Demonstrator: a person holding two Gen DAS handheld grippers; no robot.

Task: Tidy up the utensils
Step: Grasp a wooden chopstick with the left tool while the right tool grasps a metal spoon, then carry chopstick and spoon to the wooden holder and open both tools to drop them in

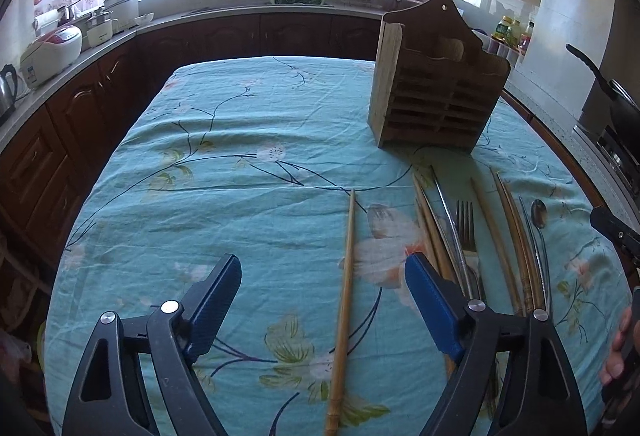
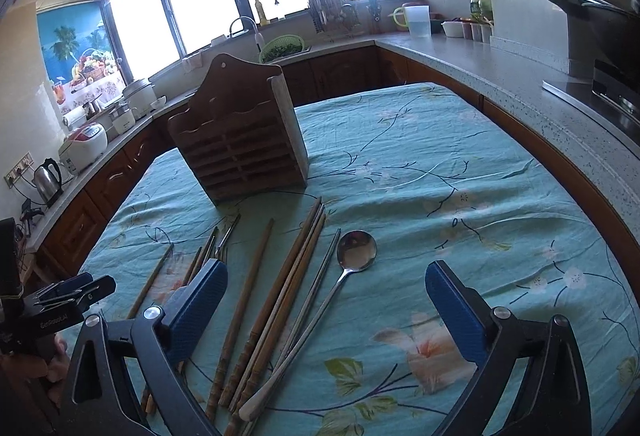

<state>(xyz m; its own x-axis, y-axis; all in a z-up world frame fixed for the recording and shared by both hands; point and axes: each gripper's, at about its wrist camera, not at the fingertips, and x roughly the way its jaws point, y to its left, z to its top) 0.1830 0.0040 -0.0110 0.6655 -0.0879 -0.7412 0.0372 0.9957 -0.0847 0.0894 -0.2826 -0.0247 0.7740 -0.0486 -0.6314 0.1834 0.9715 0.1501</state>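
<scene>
A wooden utensil holder [image 1: 436, 92] stands upright on the teal floral tablecloth [image 1: 240, 140]; it also shows in the right wrist view [image 2: 240, 152]. One bamboo chopstick [image 1: 345, 300] lies between my left gripper's [image 1: 324, 276] open, empty fingers. To its right lie several chopsticks [image 1: 516, 236], a fork [image 1: 465, 224], a knife [image 1: 448, 212] and a metal spoon [image 1: 540, 220]. My right gripper [image 2: 326, 278] is open and empty above the spoon [image 2: 354, 252] and chopsticks [image 2: 280, 296].
Kitchen counters [image 2: 480, 64] with dark cabinets run around the table on three sides. A rice cooker [image 1: 52, 50] and kettle [image 2: 48, 178] stand on the left counter. A pan [image 2: 592, 16] sits on the stove at right.
</scene>
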